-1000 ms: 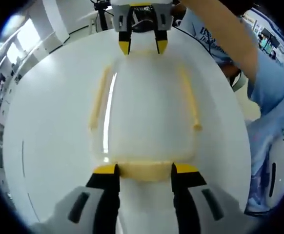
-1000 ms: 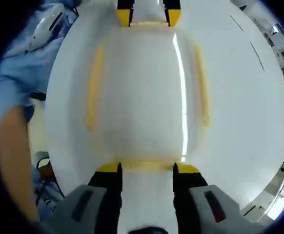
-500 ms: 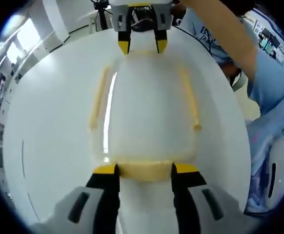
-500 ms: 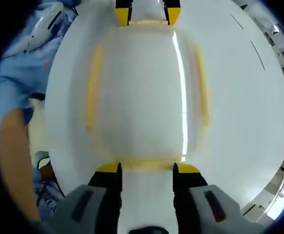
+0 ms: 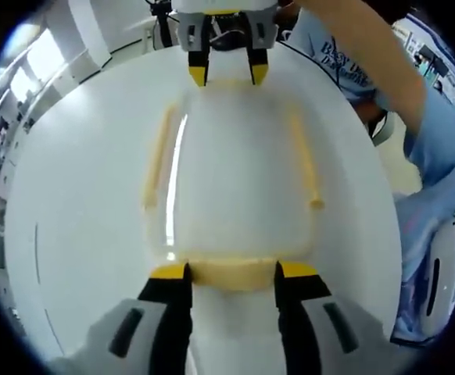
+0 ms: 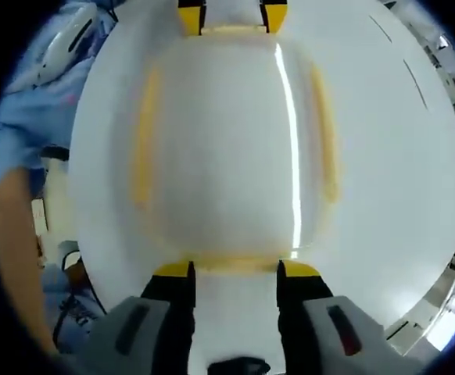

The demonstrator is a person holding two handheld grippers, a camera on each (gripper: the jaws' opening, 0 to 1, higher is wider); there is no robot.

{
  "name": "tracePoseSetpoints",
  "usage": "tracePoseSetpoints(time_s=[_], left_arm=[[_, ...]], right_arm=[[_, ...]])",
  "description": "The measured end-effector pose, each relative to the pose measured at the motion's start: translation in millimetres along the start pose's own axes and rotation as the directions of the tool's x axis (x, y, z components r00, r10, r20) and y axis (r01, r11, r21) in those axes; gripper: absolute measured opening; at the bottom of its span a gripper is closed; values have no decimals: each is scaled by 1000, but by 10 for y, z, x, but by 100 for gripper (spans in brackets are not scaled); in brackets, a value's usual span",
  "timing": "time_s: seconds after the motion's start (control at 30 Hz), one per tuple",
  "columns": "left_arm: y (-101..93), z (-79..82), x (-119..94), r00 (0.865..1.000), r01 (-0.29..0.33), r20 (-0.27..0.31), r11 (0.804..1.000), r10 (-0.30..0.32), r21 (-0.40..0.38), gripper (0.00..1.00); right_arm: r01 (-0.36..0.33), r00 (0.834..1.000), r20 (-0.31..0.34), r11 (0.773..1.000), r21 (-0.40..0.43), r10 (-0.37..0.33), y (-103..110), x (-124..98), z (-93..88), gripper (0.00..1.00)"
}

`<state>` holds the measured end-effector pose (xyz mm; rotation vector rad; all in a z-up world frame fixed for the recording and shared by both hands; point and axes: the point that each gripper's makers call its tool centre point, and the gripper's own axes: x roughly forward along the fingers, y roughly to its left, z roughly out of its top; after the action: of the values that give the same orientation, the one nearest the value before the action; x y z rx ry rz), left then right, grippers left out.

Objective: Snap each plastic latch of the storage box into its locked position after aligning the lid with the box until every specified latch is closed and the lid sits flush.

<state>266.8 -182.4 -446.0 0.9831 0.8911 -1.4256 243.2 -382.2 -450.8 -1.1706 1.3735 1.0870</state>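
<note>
A round white tabletop (image 5: 79, 234) carries everything, and past its edge the left gripper view shows a bright room with windows and furniture too blurred to name; a person's light-blue sleeve (image 5: 446, 148) and bare forearm (image 5: 368, 47) reach in along one side. The translucent white plastic storage box with a lid (image 5: 235, 180) sits near the middle of the tabletop, with pale yellow latches along its long sides (image 5: 159, 156) and at its ends. The left claw (image 5: 229, 273) rises from the bottom of its own view, its black, yellow-tipped jaws apart and straddling the yellow end latch (image 5: 231, 273) at the near end of the box. The right claw (image 6: 235, 269) stands the same way at the opposite end, jaws apart on either side of that end's yellow latch (image 6: 235, 263); it appears at the far end of the box in the left gripper view. The lid looks seated flat on the box, with a bright streak of glare running along it.
</note>
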Motion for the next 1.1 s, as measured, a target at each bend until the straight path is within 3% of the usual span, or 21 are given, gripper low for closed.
tracePoseSetpoints(time_s=[0.07, 0.4, 0.77, 1.1], left_arm=[[-7, 0, 1, 1000, -3, -14, 1000, 3, -6, 42], [28, -4, -9, 1000, 2, -25, 1000, -2, 6, 41], [-7, 12, -35, 1000, -8, 5, 1000, 8, 29, 40], [30, 27, -274, 998, -35, 48, 999, 33, 41, 40]], right_arm=[[-1, 998, -70, 1000, -8, 1, -16, 2, -9, 40], [-16, 994, -111, 1000, 18, 18, -4, -6, -8, 39], [-13, 992, -124, 999, 29, 17, 73, -17, -12, 39], [53, 997, -54, 998, 35, -51, 21, -314, 41, 39]])
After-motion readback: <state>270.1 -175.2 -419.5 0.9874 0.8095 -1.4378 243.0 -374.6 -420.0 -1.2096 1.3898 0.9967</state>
